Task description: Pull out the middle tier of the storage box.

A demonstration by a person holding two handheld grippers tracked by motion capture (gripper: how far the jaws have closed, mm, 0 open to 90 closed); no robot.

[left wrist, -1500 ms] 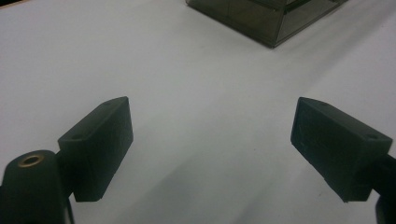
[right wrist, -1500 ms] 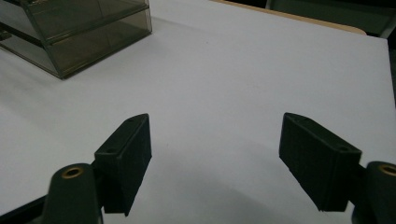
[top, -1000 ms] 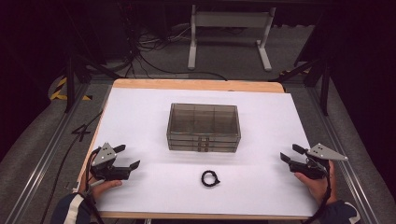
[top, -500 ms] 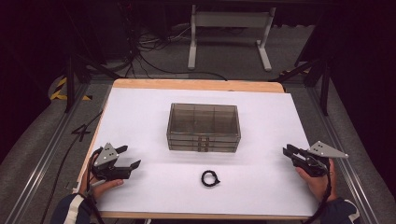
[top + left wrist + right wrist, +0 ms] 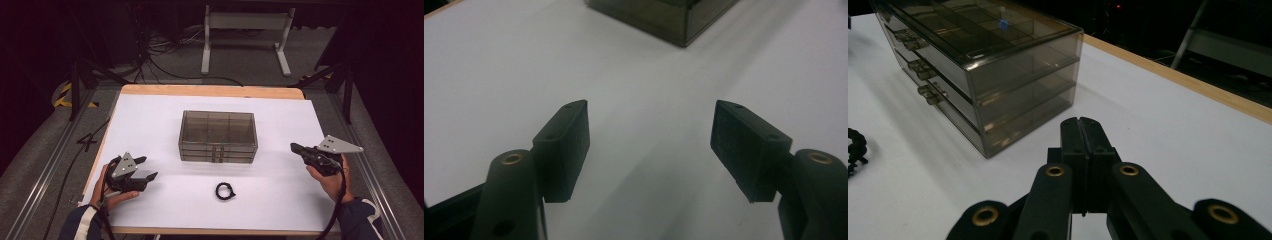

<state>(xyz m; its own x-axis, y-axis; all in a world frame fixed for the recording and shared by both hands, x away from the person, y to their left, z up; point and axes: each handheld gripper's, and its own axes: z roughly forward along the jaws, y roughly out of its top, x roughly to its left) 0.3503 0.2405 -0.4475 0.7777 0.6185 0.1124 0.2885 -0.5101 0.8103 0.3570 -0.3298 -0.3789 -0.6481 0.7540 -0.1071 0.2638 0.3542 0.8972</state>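
A smoky clear drawer box (image 5: 218, 135) with three stacked drawers stands mid-table; its handles face the person. A small black ring-shaped band (image 5: 225, 191) lies in front of it. My left gripper (image 5: 146, 167) rests low at the front left, open. Its jaws have just been closing a little, with only bare table between them (image 5: 651, 107). My right gripper (image 5: 295, 147) is held above the table at the right, pointing toward the box, shut with nothing in it (image 5: 1082, 122). From the right gripper view the box (image 5: 983, 65) is ahead to the left and the band (image 5: 854, 147) is at the left edge.
White sheet covers the table (image 5: 150, 120), with a wooden edge (image 5: 210, 90) at the far side. A corner of the box (image 5: 664, 15) shows ahead of the left gripper. Dark floor, cables and a metal stand (image 5: 245, 35) lie beyond the table.
The right gripper's jaws went from apart to shut, and that hand rose and shifted slightly toward the box. The left gripper stayed in place with its jaws a little narrower.
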